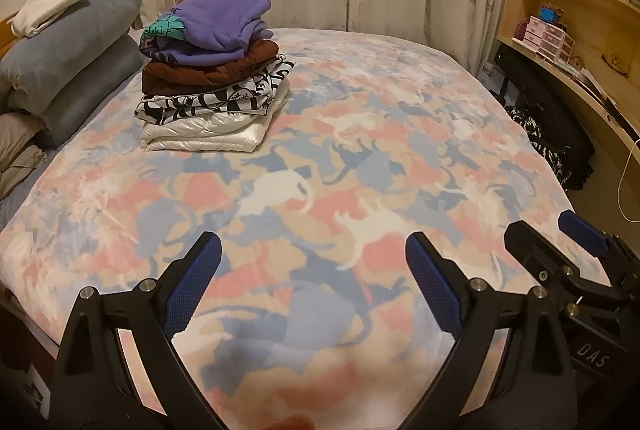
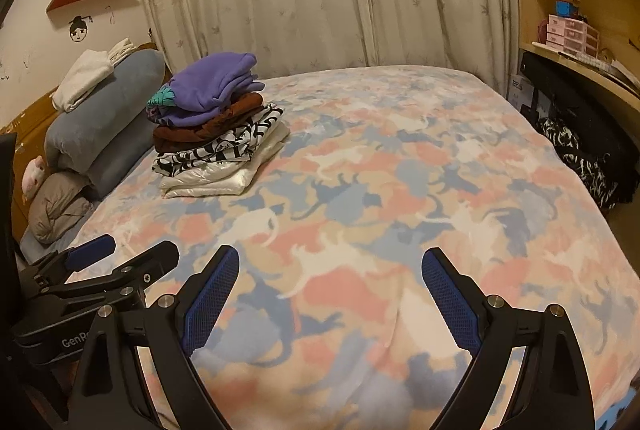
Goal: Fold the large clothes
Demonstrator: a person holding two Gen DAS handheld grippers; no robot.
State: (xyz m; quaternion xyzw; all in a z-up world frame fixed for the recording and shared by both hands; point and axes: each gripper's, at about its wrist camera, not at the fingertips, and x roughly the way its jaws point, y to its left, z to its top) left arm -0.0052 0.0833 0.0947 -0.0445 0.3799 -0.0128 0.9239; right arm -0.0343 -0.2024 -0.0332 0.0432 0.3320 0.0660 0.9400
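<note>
A stack of folded clothes (image 1: pixel 212 78) sits on the far left of the bed: a purple top over a brown one, a black-and-white patterned one and a white shiny one. It also shows in the right wrist view (image 2: pixel 218 126). My left gripper (image 1: pixel 314 254) is open and empty above the near part of the bed. My right gripper (image 2: pixel 330 268) is open and empty, also above the near part. Each gripper shows in the other's view: the right gripper (image 1: pixel 552 238) at the right, the left gripper (image 2: pixel 136 250) at the left.
The bed has a pink, blue and white cat-print blanket (image 1: pixel 360 166). Blue-grey pillows (image 1: pixel 72 42) with white cloth on top lie at the head, left. A wooden desk and shelves (image 1: pixel 580 30) stand to the right, with a dark patterned garment (image 1: pixel 548 146) beside the bed. Curtains hang behind.
</note>
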